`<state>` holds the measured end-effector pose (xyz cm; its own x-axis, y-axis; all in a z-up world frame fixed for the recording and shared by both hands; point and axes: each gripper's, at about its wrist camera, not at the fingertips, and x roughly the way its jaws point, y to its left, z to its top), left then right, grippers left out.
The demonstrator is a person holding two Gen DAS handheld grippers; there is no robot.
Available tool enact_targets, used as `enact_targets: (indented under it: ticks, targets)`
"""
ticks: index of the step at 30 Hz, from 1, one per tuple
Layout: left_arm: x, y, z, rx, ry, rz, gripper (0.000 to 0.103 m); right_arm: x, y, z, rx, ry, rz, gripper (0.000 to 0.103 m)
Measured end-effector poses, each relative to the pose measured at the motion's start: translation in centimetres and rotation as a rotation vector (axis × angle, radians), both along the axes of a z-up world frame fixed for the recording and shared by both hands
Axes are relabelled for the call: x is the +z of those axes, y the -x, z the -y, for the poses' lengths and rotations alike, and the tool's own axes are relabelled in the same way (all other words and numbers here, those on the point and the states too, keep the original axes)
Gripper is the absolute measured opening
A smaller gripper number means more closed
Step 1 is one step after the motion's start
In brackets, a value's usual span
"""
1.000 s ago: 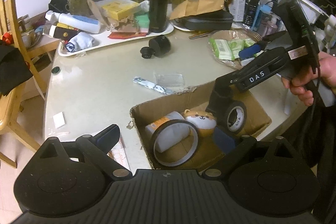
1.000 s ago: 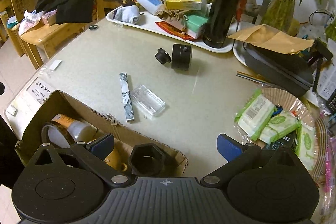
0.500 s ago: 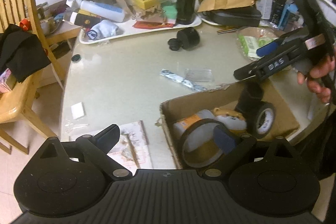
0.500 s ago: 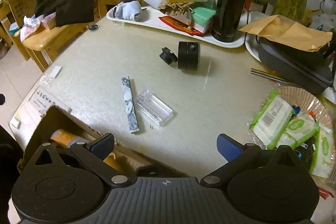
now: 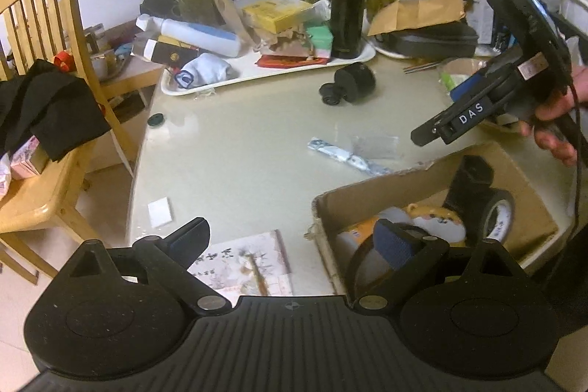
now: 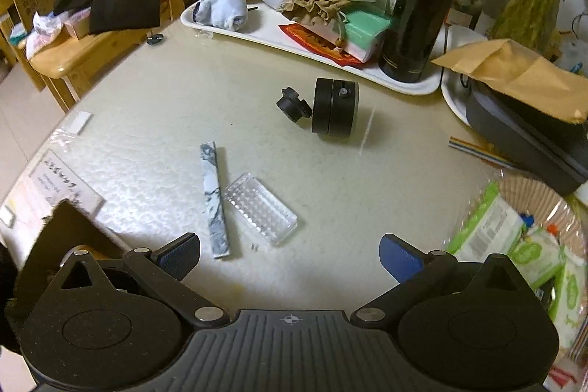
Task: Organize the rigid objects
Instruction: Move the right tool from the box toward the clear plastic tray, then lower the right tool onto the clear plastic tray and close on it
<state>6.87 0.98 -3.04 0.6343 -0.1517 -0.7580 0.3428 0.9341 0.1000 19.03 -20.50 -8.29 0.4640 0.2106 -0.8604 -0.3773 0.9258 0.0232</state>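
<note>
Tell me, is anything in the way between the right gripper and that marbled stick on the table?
Nothing visible. The right gripper is open, and the marbled stick lies on bare table just ahead, with the clear plastic case beside it.

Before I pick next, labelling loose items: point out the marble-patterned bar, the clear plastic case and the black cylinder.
marble-patterned bar (image 6: 215,197), right wrist view, mid-length
clear plastic case (image 6: 260,207), right wrist view, ribbed top
black cylinder (image 6: 336,107), right wrist view, curved side

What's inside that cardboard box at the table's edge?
The cardboard box holds a black tape roll, a black hexagonal piece beside it, a small fox-like toy, an orange-and-white container and a large dark ring. The left gripper's finger hides anything beneath.
</note>
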Motion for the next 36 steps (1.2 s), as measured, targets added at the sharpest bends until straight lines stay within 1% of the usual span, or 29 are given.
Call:
enact_targets:
  ticks: [2, 4, 7, 11, 16, 21, 23, 25, 27, 28, 29, 30, 31, 33, 36]
  targets:
    - [-0.2, -0.2, 0.1, -0.01, -0.024, -0.004, 0.098, -0.2, -0.4, -0.5, 0.009, 0.02, 0.014, 0.103]
    - [-0.2, -0.2, 0.0, -0.022, -0.03, 0.006, 0.098, -0.4, -0.9, -0.8, 0.018, 0.033, 0.024, 0.103]
    - [-0.4, -0.4, 0.0, -0.041, -0.023, -0.004, 0.098, -1.0, -1.7, -1.2, 0.043, 0.038, 0.012, 0.103]
    - [-0.4, -0.8, -0.2, -0.06, 0.008, -0.041, 0.098, -2.0, -3.0, -1.4, 0.054, 0.025, -0.035, 0.103]
    - [-0.1, -0.9, -0.3, -0.082, 0.047, -0.05, 0.098, -3.3, -4.3, -0.9, 0.047, -0.03, -0.093, 0.103]
    - [0.3, -1.1, -0.6, -0.118, 0.112, -0.043, 0.098, -4.3, -5.1, -1.3, 0.068, -0.037, -0.107, 0.102]
    - [0.3, -1.3, -0.4, -0.128, 0.115, -0.051, 0.098, -4.6, -5.3, -1.6, 0.089, -0.028, -0.107, 0.102]
    - [0.3, -1.3, -0.2, -0.135, 0.109, -0.046, 0.098, -5.0, -5.4, -2.0, 0.105, -0.001, -0.103, 0.096]
    - [0.3, -1.4, -0.1, -0.142, 0.107, -0.041, 0.098, -5.4, -5.4, -2.4, 0.12, 0.025, -0.103, 0.084]
    - [0.3, -1.4, -0.1, -0.147, 0.108, -0.04, 0.098, -5.6, -5.4, -2.5, 0.126, 0.032, -0.102, 0.081]
    - [0.4, -1.4, -0.1, -0.152, 0.112, -0.036, 0.098, -5.7, -5.3, -2.6, 0.131, 0.039, -0.099, 0.076]
    - [0.4, -1.4, -0.1, -0.159, 0.118, -0.034, 0.098, -5.7, -5.3, -2.7, 0.135, 0.044, -0.095, 0.068]
    - [0.4, -1.4, -0.1, -0.168, 0.126, -0.036, 0.098, -5.8, -5.3, -2.8, 0.138, 0.045, -0.091, 0.064]
    - [0.5, -1.5, -0.1, -0.178, 0.14, -0.041, 0.098, -5.8, -5.3, -2.7, 0.138, 0.026, -0.09, 0.052]
    - [0.4, -1.6, -0.2, -0.163, 0.136, -0.029, 0.098, -5.7, -5.3, -2.9, 0.15, 0.013, -0.087, 0.041]
